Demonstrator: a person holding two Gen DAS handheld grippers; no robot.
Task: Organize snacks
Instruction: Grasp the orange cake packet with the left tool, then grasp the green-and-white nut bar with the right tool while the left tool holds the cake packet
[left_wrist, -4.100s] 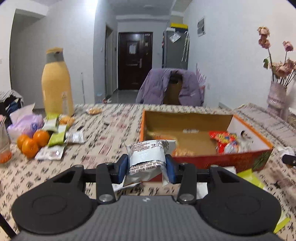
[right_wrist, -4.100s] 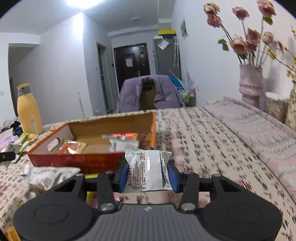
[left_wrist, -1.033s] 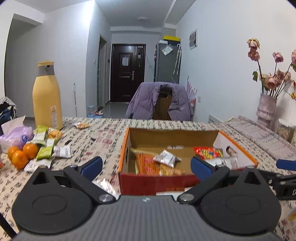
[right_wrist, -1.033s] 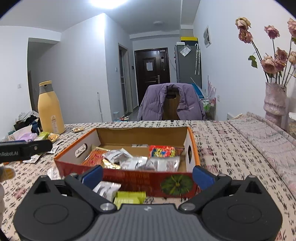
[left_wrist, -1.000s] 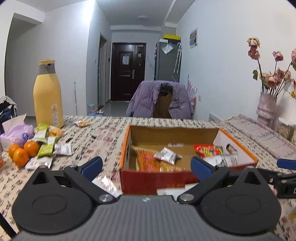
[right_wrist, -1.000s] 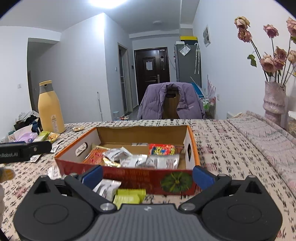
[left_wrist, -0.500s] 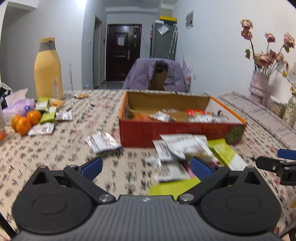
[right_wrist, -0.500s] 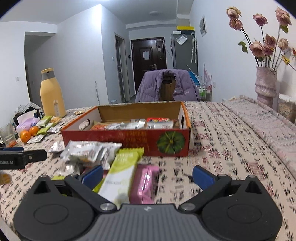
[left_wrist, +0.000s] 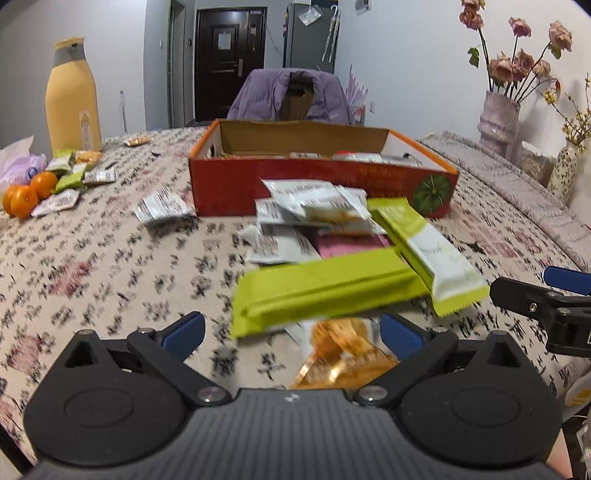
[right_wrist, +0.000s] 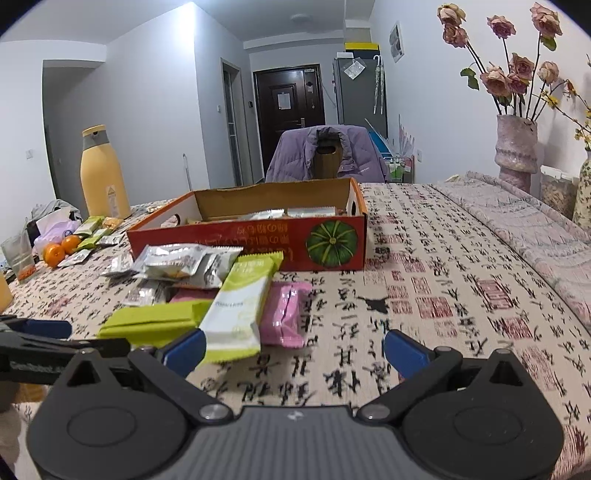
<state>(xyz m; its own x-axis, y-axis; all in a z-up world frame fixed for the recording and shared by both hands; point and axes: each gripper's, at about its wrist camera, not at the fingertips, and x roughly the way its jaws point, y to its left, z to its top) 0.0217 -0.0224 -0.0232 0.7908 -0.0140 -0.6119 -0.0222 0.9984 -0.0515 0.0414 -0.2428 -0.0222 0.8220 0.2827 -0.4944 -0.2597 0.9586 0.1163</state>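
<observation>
Both the left gripper (left_wrist: 291, 328) and right gripper (right_wrist: 293, 349) hang empty with jaws spread wide above a heap of snack packets (right_wrist: 207, 284): lime-green bars, a pink pack, silver sachets, one orange wrapper. Behind the heap sits a red cardboard box (right_wrist: 258, 240) holding more packets, on a patterned tablecloth (right_wrist: 443, 266); beyond, a draped chair (right_wrist: 325, 155).

Snack packets (right_wrist: 207, 291) heaped before the box (right_wrist: 258, 236) (more inside).
</observation>
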